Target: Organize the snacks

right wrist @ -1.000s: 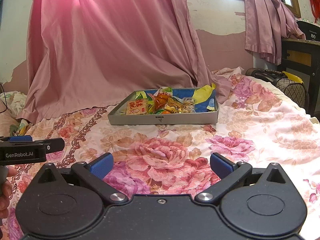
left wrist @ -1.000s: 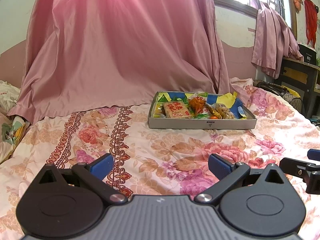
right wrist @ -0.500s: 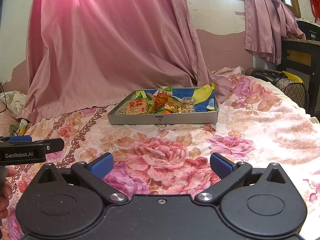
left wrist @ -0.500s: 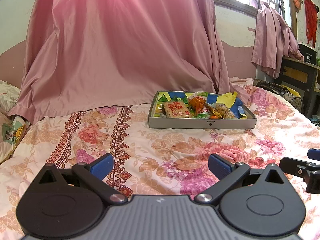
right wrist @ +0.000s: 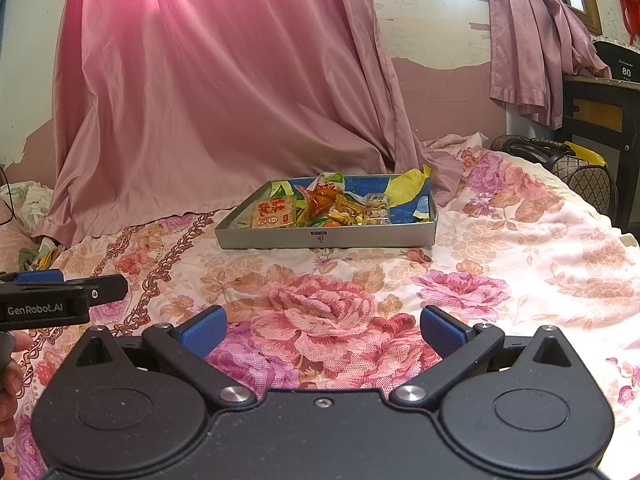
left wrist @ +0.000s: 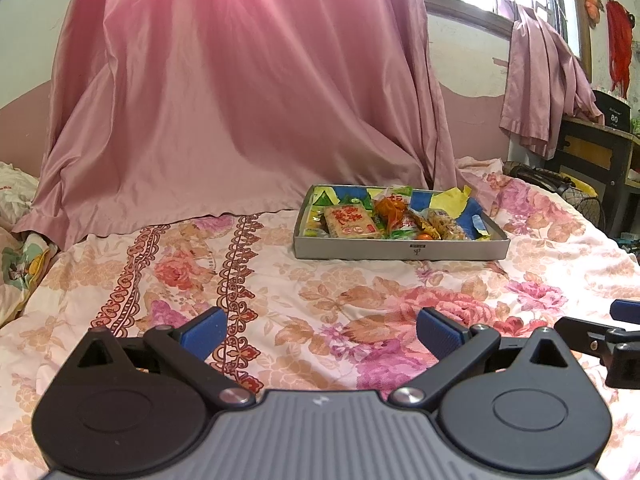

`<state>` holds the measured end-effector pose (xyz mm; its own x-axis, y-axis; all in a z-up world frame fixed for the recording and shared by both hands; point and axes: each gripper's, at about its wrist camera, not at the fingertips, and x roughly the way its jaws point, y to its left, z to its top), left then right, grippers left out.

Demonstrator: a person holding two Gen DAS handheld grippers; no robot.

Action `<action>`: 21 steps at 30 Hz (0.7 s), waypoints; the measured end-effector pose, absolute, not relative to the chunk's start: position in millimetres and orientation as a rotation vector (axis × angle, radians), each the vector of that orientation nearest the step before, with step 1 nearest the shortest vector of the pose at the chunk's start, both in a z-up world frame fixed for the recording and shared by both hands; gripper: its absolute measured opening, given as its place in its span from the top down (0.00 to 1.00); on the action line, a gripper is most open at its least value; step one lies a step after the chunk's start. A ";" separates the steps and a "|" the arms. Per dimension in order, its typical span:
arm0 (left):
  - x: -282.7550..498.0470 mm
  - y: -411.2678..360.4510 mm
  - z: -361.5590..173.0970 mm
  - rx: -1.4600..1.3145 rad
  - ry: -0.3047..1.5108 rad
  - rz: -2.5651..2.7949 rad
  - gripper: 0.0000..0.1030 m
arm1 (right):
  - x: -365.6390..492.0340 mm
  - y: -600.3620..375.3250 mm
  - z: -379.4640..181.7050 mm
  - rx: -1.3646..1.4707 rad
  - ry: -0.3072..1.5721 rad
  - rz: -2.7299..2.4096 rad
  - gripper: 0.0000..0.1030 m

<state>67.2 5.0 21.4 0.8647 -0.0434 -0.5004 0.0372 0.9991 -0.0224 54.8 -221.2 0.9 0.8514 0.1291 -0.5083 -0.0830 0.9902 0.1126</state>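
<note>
Now, left edge: pillow (left wrist: 12,184) and rumpled bedding, pink curtain (left wrist: 240,100) draped down onto the bed (left wrist: 280,288).
Left gripper (left wrist: 318,330): low over the floral sheet, jaws spread wide, nothing between the blue pads (left wrist: 202,330).
Centre: shallow grey tray (left wrist: 400,249) flat on the bed, long axis running left to right across both views.
Tray contents: snacks (left wrist: 384,220) heaped together inside, a flat orange-brown packet (left wrist: 352,222) at the left end, a red-orange pouch (left wrist: 390,208) and small wrapped pieces in the middle, blue and yellow lining showing at the right end.
Right gripper (right wrist: 322,330): also low over the sheet, jaws wide apart, holding nothing.
Bearing from the jaws: tray straight ahead and well apart from both; ahead and to the right for the left gripper, almost dead centre for the right.
Nearer hand: too close to call from these views; right lined up more squarely on the tray's near wall.
Stage, as a judgement: snacks all in the tray, none loose on the sheet; fits either a pile waiting for sorting or a gathering-in finished.
Far right: dark cabinet (right wrist: 600,108) and woven bag (right wrist: 572,168) beyond the bed.
</note>
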 end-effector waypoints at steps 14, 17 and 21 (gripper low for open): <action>68.7 6.4 21.0 -0.022 0.565 -0.056 0.00 | 55.1 -220.6 1.4 0.087 0.542 0.111 0.01; 69.5 7.5 21.7 -0.025 0.567 -0.054 0.00 | 55.2 -220.5 1.3 0.086 0.542 0.111 0.01; 70.7 7.7 22.3 -0.028 0.574 -0.059 0.00 | 55.4 -220.1 1.3 0.086 0.542 0.111 0.01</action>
